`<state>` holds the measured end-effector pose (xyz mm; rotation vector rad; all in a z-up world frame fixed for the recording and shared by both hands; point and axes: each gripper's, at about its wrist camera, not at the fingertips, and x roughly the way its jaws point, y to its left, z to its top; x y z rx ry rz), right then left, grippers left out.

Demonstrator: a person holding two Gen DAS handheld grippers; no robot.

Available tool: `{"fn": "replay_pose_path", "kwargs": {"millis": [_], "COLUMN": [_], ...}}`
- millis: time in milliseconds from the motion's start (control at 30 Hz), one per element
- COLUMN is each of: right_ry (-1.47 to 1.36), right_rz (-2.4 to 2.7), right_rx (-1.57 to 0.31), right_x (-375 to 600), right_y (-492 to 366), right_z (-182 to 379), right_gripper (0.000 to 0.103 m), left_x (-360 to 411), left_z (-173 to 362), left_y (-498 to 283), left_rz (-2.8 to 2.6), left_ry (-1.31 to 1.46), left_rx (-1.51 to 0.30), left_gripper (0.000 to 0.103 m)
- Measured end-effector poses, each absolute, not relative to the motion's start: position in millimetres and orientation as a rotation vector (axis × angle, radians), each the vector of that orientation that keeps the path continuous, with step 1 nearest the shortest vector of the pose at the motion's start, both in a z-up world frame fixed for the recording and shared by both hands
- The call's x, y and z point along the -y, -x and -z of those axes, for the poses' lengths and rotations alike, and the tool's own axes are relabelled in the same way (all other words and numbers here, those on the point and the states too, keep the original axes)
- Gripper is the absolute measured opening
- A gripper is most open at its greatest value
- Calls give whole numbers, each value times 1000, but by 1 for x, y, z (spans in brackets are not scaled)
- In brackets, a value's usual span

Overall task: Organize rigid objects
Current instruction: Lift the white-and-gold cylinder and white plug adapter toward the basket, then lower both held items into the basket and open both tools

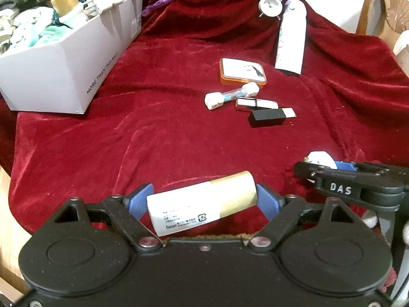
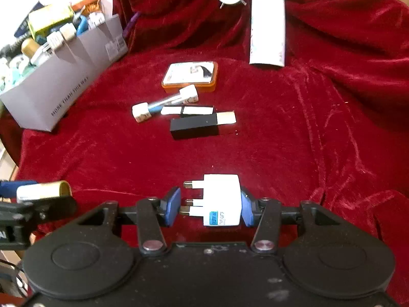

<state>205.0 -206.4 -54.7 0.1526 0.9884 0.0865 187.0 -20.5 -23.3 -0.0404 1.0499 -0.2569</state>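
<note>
Red velvet cloth covers the surface. The left gripper clamps a white-and-gold tube crosswise; the right gripper pinches a white plug adapter. The grey box sits upper left, nearer the left gripper.

A crumpled dark red velvet cloth covered the surface and rose in folds at the top of the frame. A carved wooden chair back stood at upper right, before a white wall.

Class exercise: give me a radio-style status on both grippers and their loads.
Left gripper shut on white-and-gold tube. Right gripper shut on white plug adapter. Grey box far left, path unobstructed.
</note>
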Motion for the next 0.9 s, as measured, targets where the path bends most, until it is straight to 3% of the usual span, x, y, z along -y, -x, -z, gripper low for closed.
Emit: {"fn": "replay_pose_path", "kwargs": {"millis": [900], "right_ry": [-270], "right_rz": [-106], "right_rx": [-886], "right_x": [212], "right_y": [-71], "right_z": [6], "right_gripper": [48], "left_x": [15], "left_z": [9], "left_y": [-92], "left_rz": [289], "left_ry": [41], "left_rx": [-977], "left_gripper": [82]}}
